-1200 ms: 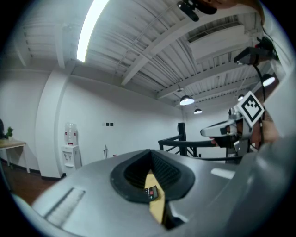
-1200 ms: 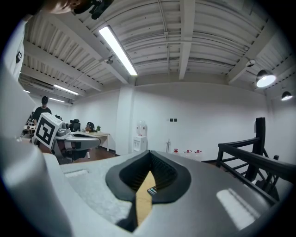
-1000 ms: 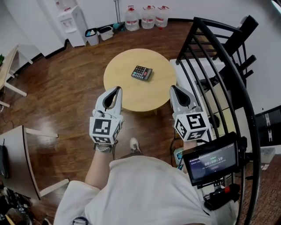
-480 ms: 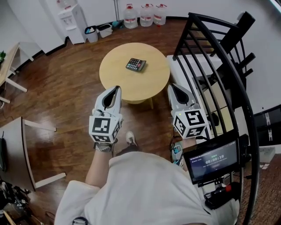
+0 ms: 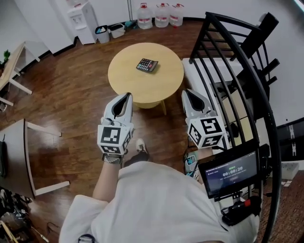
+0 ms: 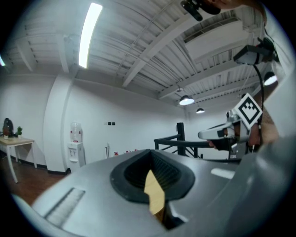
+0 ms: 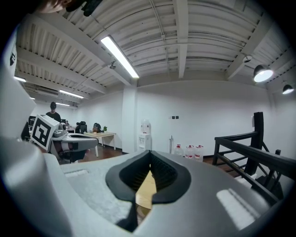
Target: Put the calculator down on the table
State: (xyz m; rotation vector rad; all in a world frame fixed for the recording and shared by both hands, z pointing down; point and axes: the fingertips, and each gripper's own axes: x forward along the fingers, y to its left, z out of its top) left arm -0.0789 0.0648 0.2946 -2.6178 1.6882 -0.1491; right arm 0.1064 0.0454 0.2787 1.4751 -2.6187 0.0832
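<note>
The dark calculator (image 5: pixel 147 65) lies flat on the round wooden table (image 5: pixel 126 80), toward its far side. Both grippers are held side by side in front of the person, on the near side of the table and well short of the calculator. My left gripper (image 5: pixel 127 96) is shut and holds nothing; its tip shows against the table's near edge. My right gripper (image 5: pixel 185 93) is also shut and empty, to the right of the table. In the left gripper view (image 6: pixel 149 155) and the right gripper view (image 7: pixel 150 155) the jaws meet, with only a sliver of tabletop showing through the seam.
A black curved railing (image 5: pixel 228 71) runs along the right, with a white bench (image 5: pixel 197 71) beside the table. Water bottles (image 5: pixel 161 14), bins (image 5: pixel 109 32) and a dispenser (image 5: pixel 83 19) line the far wall. Desks stand at the left (image 5: pixel 14 156). A screen device (image 5: pixel 228 173) hangs at the person's right.
The table and calculator have slid up and away in the head view; both shut grippers have drawn back from the table's near edge, keeping their spacing.
</note>
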